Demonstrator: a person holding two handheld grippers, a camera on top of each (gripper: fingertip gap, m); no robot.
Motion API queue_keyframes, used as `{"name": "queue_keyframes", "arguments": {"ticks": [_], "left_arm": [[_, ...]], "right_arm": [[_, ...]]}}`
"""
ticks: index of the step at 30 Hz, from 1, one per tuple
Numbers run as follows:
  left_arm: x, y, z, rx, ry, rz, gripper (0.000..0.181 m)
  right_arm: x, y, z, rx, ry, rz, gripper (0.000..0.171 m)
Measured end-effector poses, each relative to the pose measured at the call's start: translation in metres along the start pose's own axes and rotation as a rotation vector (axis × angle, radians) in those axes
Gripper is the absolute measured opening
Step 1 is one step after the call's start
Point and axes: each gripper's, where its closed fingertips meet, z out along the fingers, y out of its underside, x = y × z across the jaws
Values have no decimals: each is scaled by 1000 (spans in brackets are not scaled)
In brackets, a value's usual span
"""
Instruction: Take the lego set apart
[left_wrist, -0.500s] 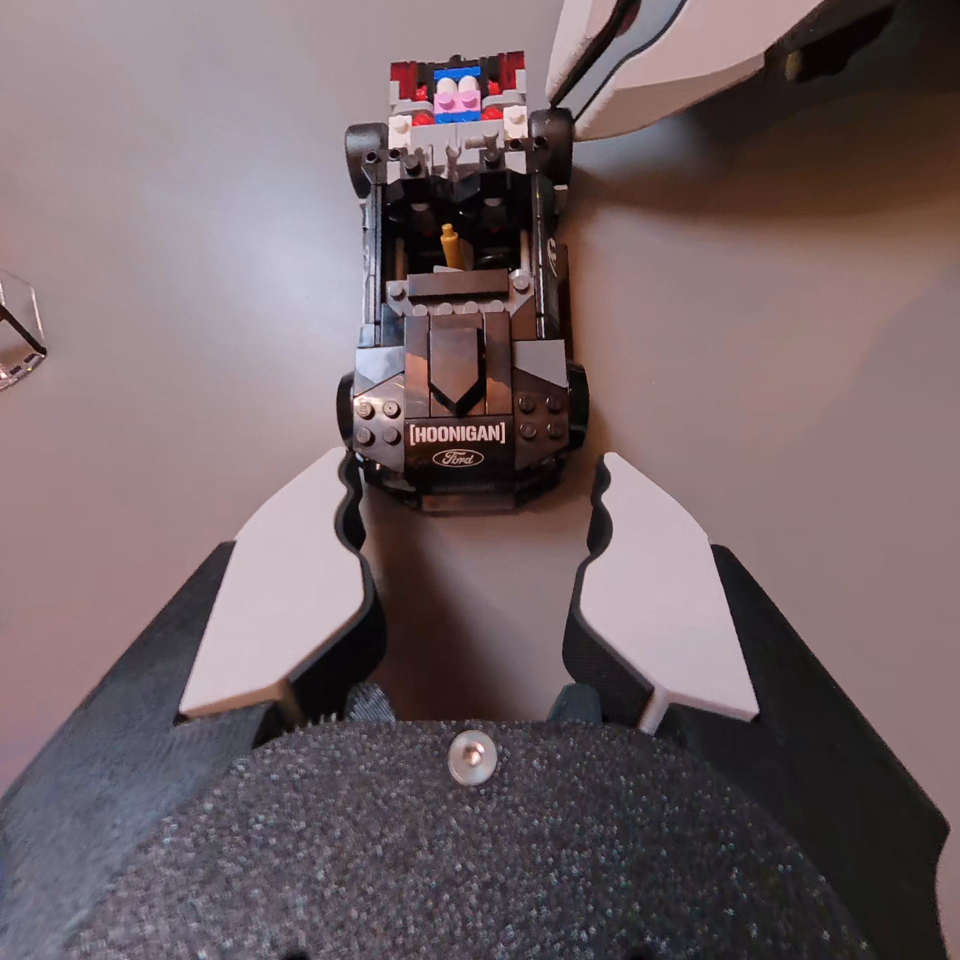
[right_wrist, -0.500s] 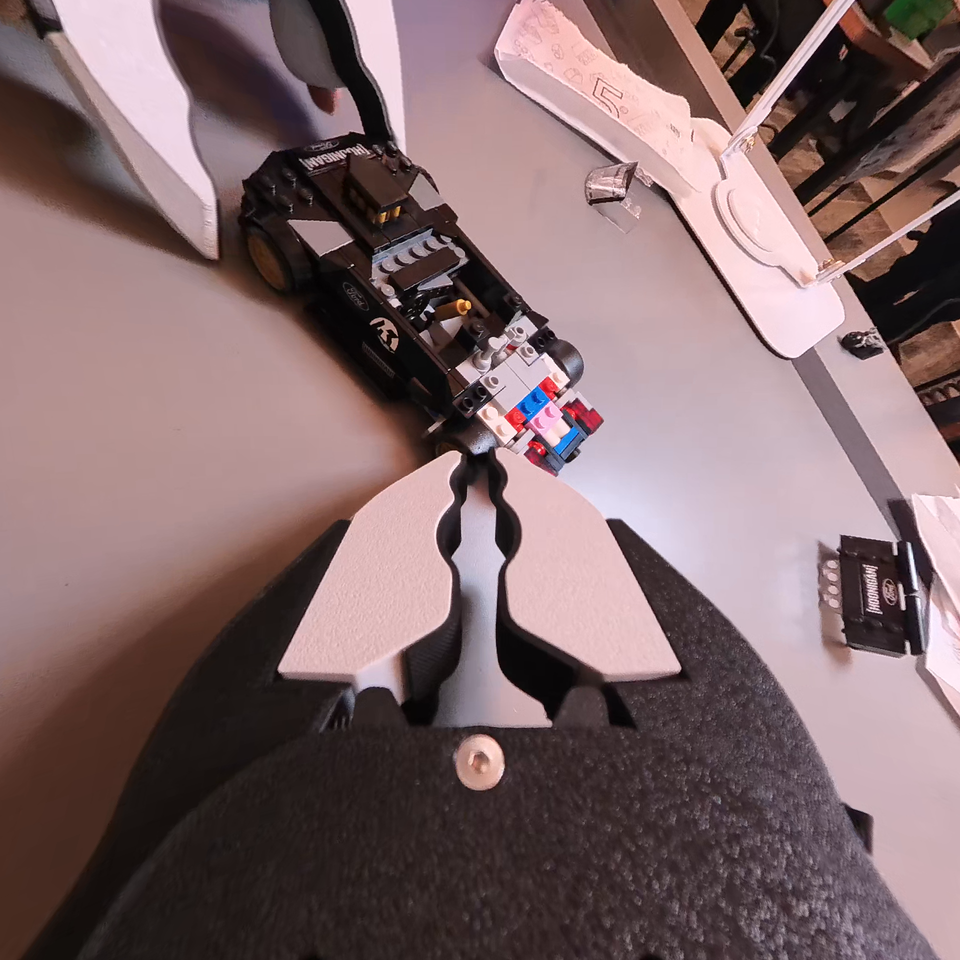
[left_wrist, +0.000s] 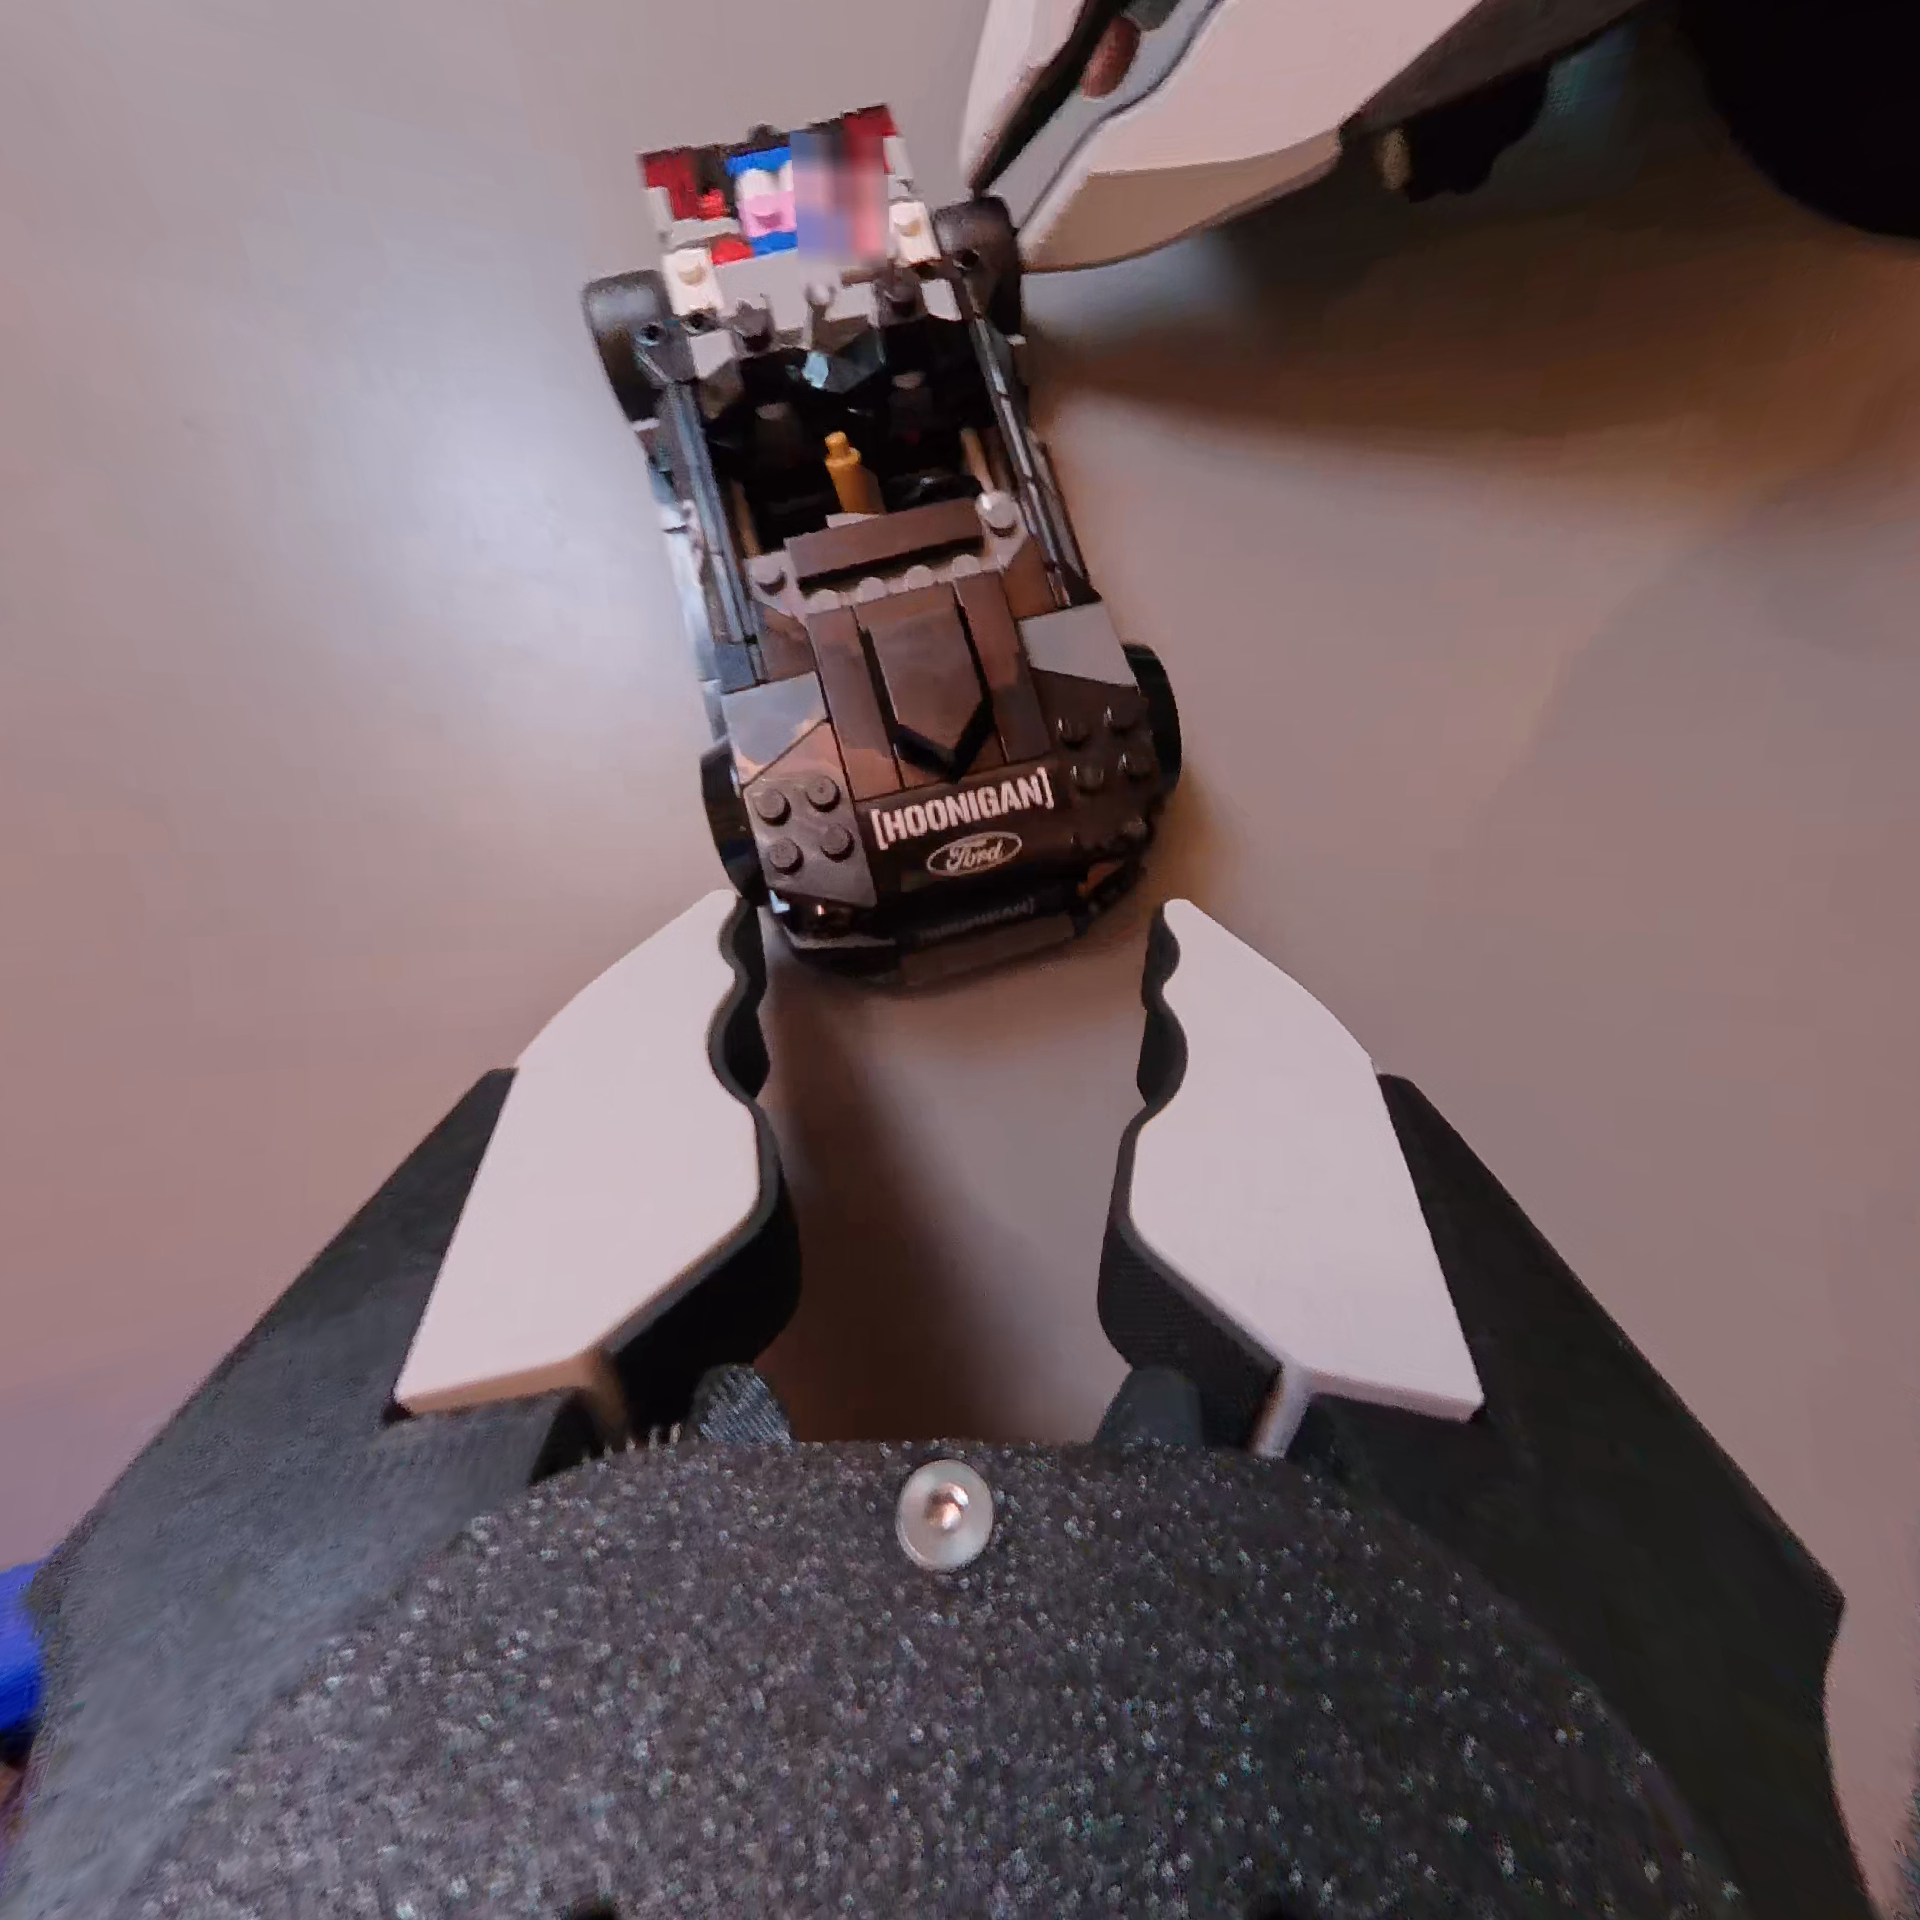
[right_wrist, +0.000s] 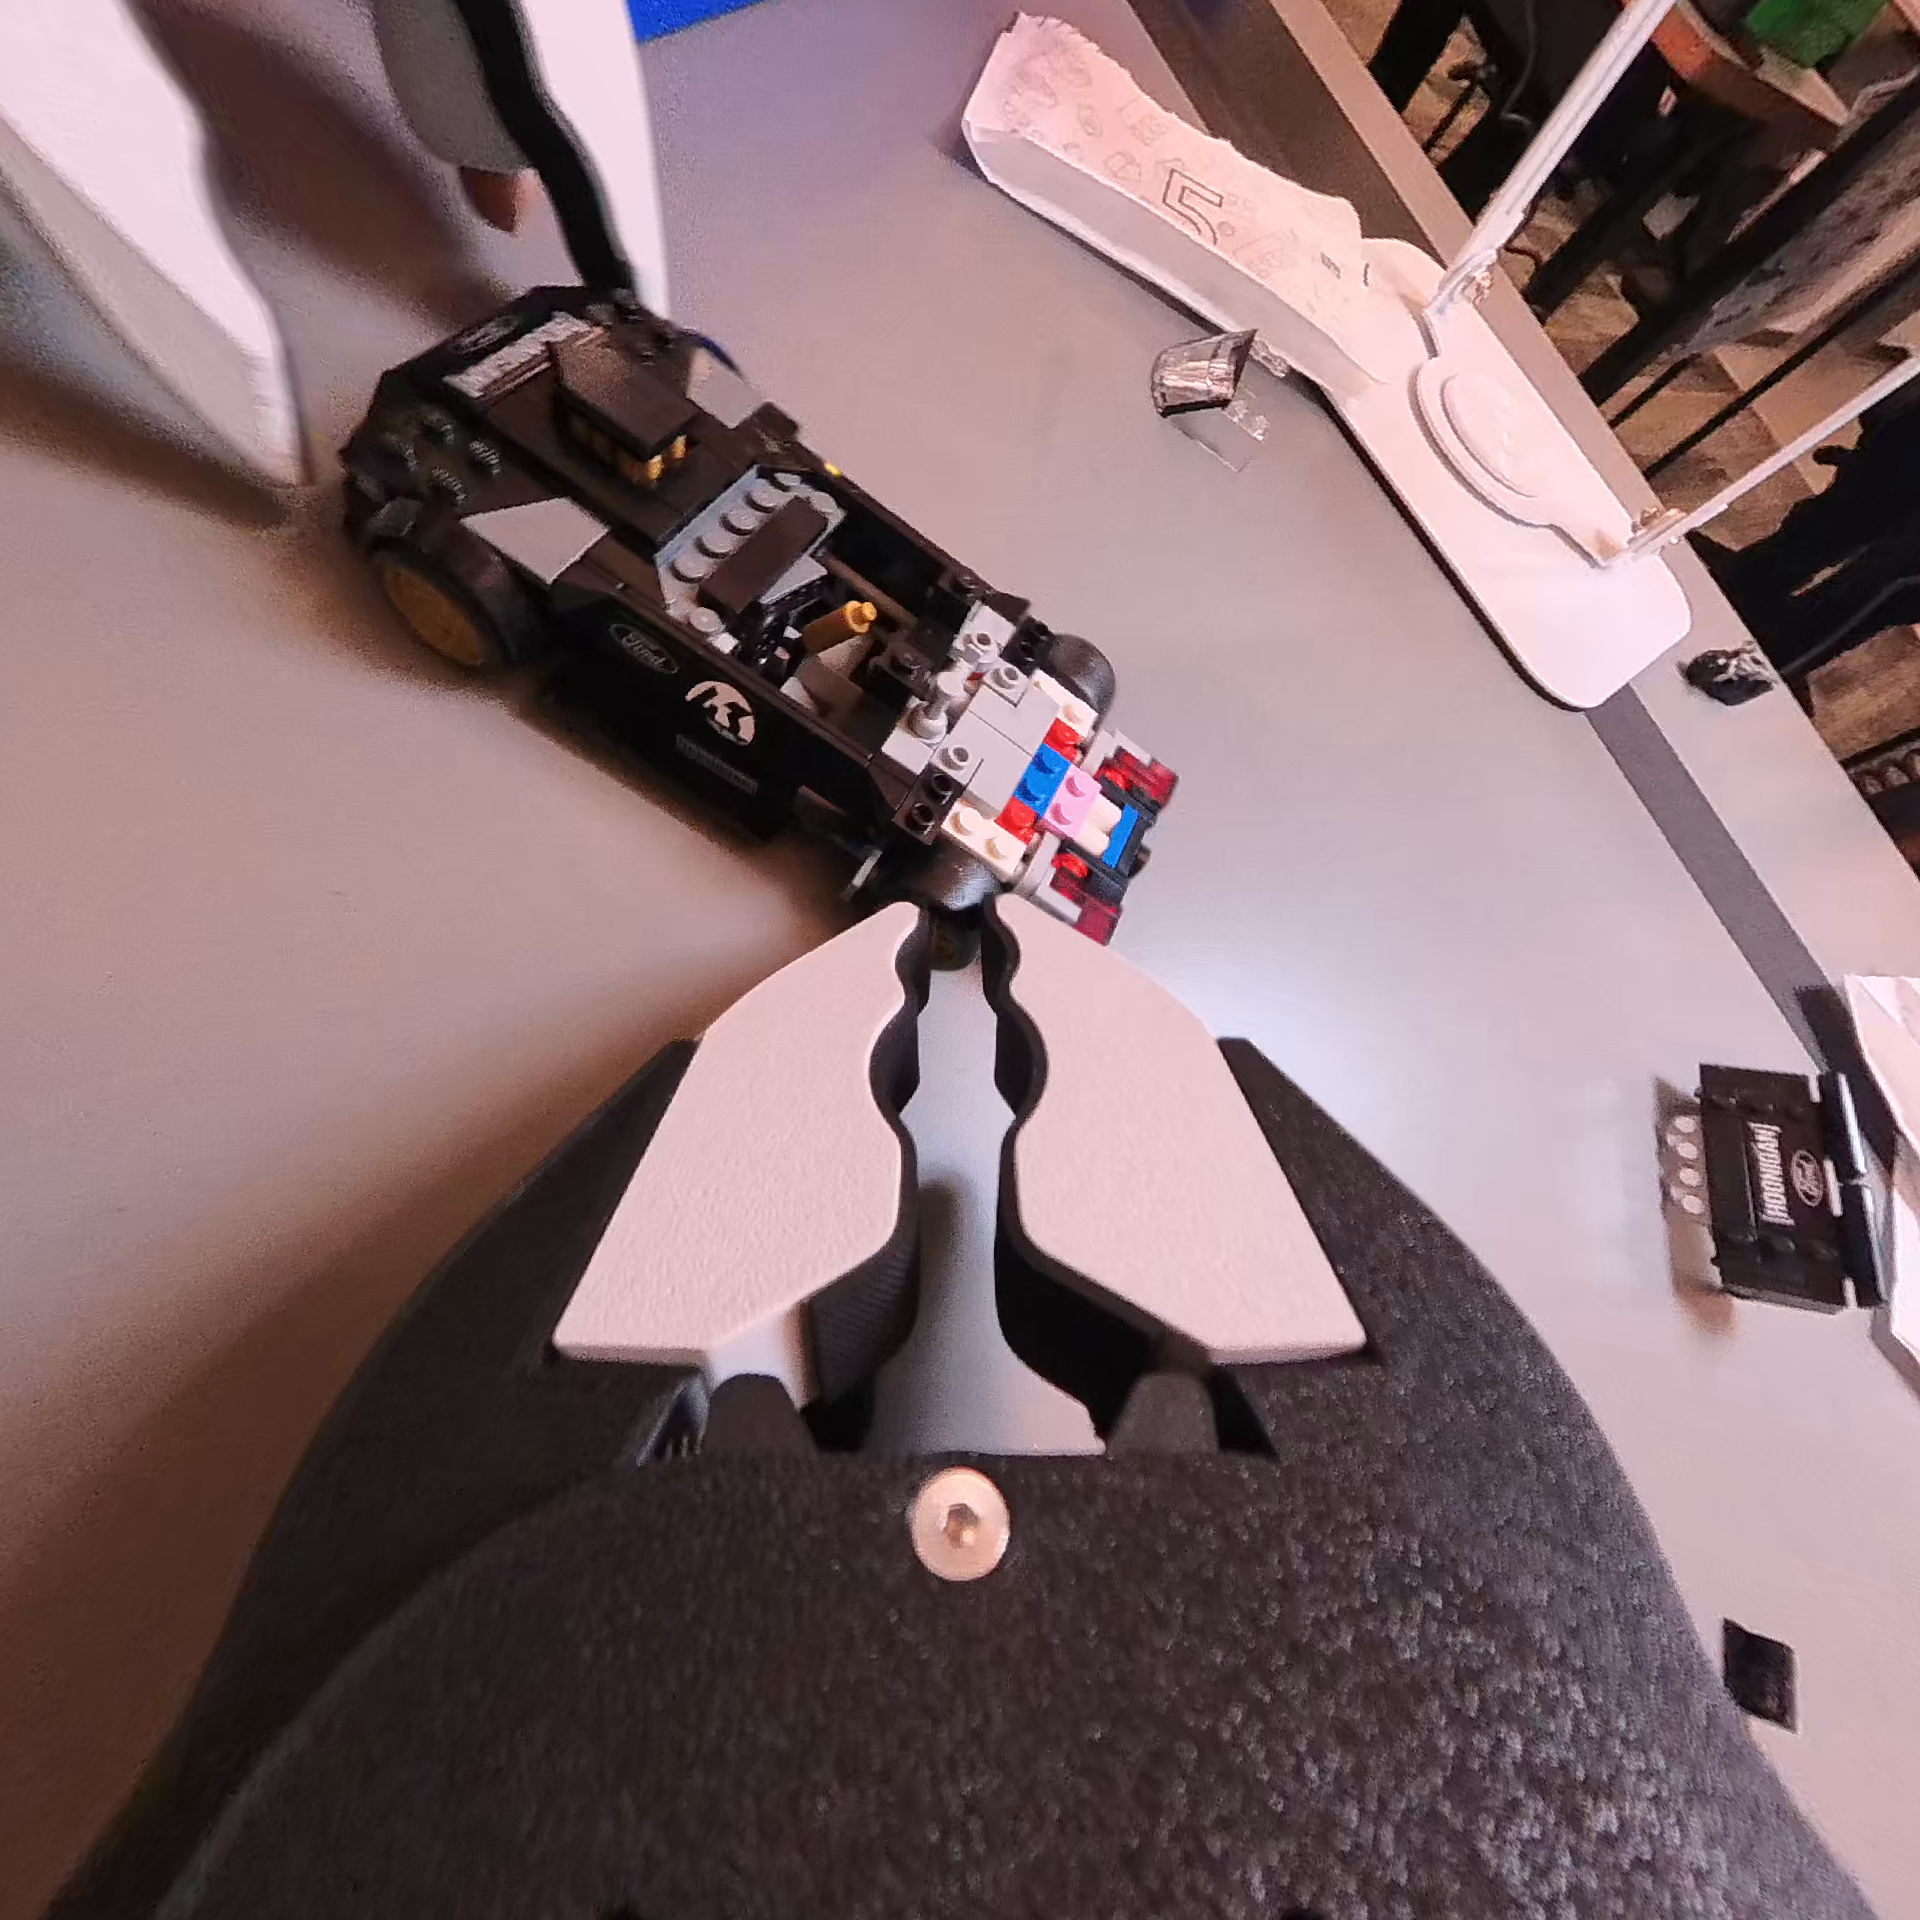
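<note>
The grey bench (right_wrist: 1351, 935) fills both views and carries everything. Largest on it is the black lego car (left_wrist: 914, 644), roofless, its cabin open with a small gold peg standing inside. In the left wrist view it runs from the middle of the frame up toward the top, nose nearest the camera and slightly tilted to the right; in the right wrist view the lego car (right_wrist: 727, 623) lies diagonally across the upper left, its red, blue, pink and white tail bricks pointing toward the centre.

The left gripper (left_wrist: 951, 920) sits at the lower half of its view with its jaws wide apart, the car's nose just in front of the gap and the left fingertip close beside the front corner; I cannot tell whether it touches. The right gripper (right_wrist: 956, 914) has its jaws nearly together, with a narrow slit between them, and the tips meet the car's dark rear wheel; whether they actually pinch it is not clear. The same right gripper (left_wrist: 1164, 135) shows in the upper right of the left wrist view, beside the rear wheel.

Along the upper right of the right wrist view lie a white flat stand (right_wrist: 1538, 499) and a crumpled printed paper bag (right_wrist: 1174, 187). At the right edge rests a detached black roof panel (right_wrist: 1777, 1195). Near the stand sits a small clear windscreen piece (right_wrist: 1205, 379).
</note>
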Motion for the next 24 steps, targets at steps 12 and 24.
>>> {"name": "queue_keyframes", "arguments": {"ticks": [12, 24], "left_arm": [[16, -6, -3, 76, 90, 1, 64], [-3, -28, -5, 248, -31, -4, 62]], "right_arm": [[19, -6, -5, 52, -12, 192, 12], [-48, -78, 4, 72, -297, 341, 25]]}}
